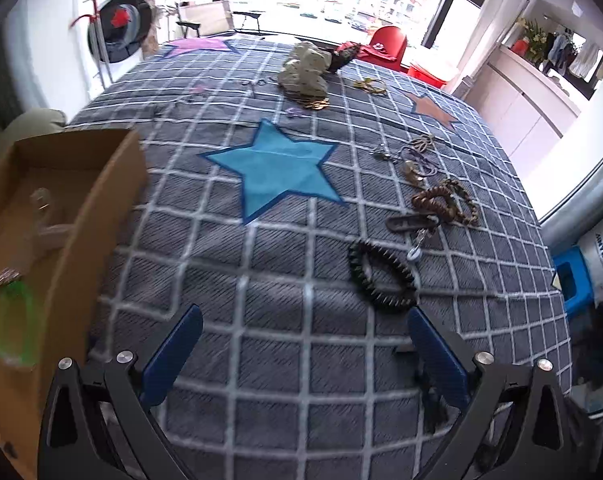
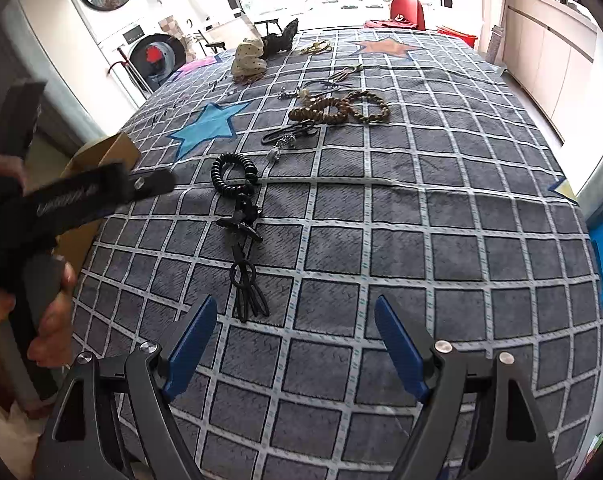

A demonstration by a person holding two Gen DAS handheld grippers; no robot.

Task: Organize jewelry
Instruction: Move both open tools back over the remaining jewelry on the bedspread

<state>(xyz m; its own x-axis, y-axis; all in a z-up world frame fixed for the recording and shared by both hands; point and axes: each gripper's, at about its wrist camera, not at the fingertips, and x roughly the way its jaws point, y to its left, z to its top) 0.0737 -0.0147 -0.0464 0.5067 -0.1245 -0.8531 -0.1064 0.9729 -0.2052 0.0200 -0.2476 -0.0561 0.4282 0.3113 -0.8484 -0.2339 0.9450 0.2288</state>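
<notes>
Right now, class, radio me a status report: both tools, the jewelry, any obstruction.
Left tool open, empty. Right tool open, empty. Black beaded bracelet loose on grey checked blanket, nearest right tool. Path clear.

In the left wrist view the cardboard box is cut off by the left edge, its contents, a green bracelet and a pale item, blurred beyond identification, and the small jewelry pieces near the cloth pouch are too small to identify.
</notes>
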